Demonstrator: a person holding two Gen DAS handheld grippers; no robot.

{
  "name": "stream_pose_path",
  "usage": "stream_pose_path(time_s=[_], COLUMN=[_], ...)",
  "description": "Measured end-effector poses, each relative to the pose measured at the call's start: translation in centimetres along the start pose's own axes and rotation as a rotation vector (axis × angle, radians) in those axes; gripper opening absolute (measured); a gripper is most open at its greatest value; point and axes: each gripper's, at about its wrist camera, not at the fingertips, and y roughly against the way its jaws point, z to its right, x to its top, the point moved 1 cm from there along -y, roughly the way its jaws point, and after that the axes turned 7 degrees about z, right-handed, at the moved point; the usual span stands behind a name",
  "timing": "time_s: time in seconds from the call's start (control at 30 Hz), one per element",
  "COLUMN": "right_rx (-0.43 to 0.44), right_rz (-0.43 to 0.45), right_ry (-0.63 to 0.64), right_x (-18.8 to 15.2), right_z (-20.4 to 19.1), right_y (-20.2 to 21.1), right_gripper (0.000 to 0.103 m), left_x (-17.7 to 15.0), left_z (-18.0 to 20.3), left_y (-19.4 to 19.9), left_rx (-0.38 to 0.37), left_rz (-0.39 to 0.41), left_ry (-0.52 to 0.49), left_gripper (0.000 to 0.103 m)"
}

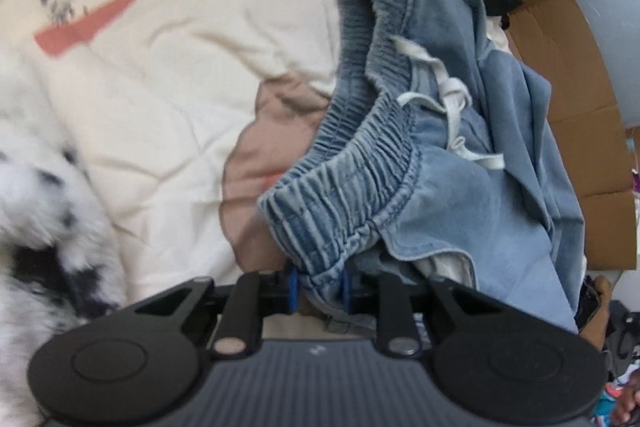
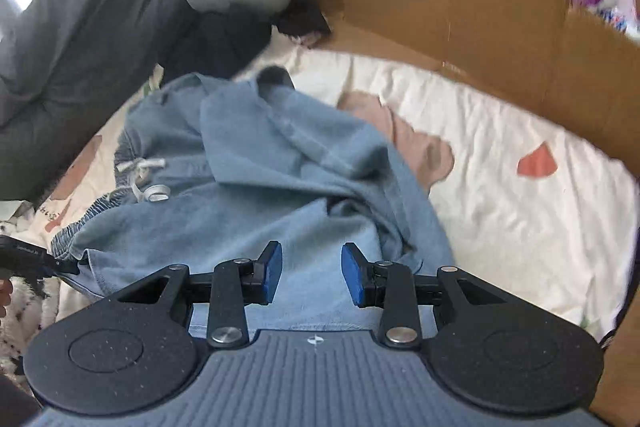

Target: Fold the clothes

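Left gripper (image 1: 319, 291): black linkage arms, silver pivot rivets, blue rubber pads, two round black discs flanking a ribbed grey body behind. Right gripper (image 2: 311, 277): identical build, small white crosshair mark on body.

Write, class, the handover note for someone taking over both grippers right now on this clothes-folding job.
Left gripper: shut on the elastic waistband of the blue denim pants, at its corner.
Right gripper: open, above the pants' fabric, gripping nothing.
Pants: crumpled on the cream quilt, white drawstring loose, cardboard behind.
Done: waistband gripped only.
Left: spread the pants flat, then fold them.
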Motion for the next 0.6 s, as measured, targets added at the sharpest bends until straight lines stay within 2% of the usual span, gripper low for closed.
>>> stream_pose_path(time_s=[0.13, 0.3, 0.6], right_rx=[-0.001, 0.022, 0.067], right_rz=[0.022, 0.045, 0.038], right_ry=[0.036, 0.08, 0.215], right_x=[2.5, 6.3, 13.2], right_z=[-0.8, -2.1, -7.0], right_y=[1.8, 3.5, 2.1], right_gripper=[0.04, 0.04, 0.04], left_x=[0.9, 3.4, 5.3], left_z=[0.9, 2.0, 0.4], left_y=[1.9, 3.1, 6.1], left_rx=[0.035, 0.078, 0.13], left_rz=[-0.001, 0.035, 0.073], left_ry=[-0.048, -0.097, -0.111], left_gripper=[0.019, 0.018, 0.017])
